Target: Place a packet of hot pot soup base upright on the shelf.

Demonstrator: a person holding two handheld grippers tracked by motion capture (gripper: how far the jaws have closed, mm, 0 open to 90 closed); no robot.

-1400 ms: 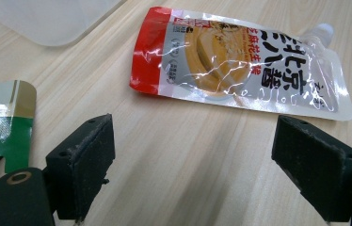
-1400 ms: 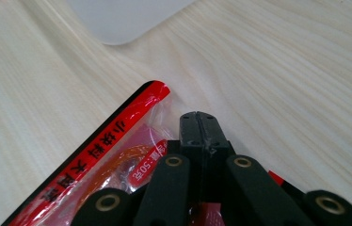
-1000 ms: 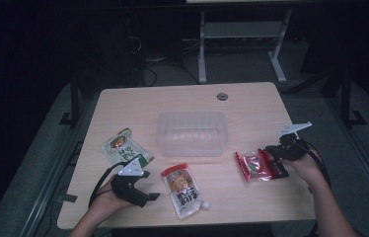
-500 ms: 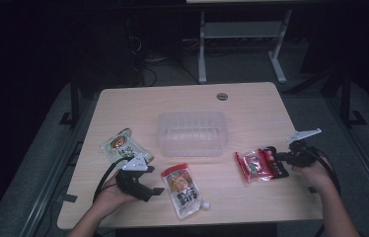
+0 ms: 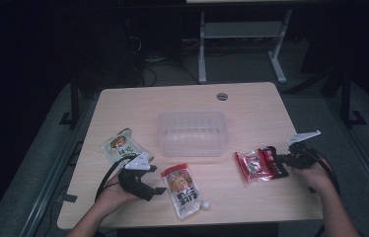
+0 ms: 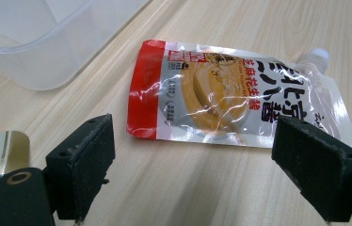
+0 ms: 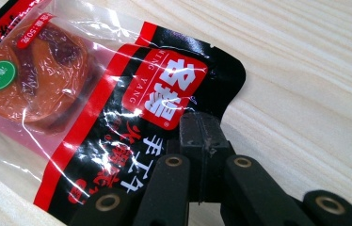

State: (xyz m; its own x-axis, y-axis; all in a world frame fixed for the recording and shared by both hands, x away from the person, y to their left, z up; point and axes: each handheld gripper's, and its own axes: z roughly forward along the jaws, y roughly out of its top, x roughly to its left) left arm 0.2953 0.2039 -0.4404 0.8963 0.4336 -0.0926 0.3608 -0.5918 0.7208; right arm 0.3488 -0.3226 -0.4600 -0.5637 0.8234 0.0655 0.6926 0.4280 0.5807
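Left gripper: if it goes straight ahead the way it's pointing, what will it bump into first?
Probably the spouted sauce pouch. It lies flat on the table just ahead of the open left gripper, between the lines of its jaws.

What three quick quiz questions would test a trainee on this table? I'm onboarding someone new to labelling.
1. True or false: the left gripper is open.
2. What does the right gripper pinch? A) red packet B) spout pouch C) clear tub
3. Fill in: the tub holds ____.

Key:
1. True; its jaws stand wide apart, facing the spout pouch.
2. A; the jaws are shut on the packet's black edge.
3. Nothing; all three packs, including the green packet, lie on the table.
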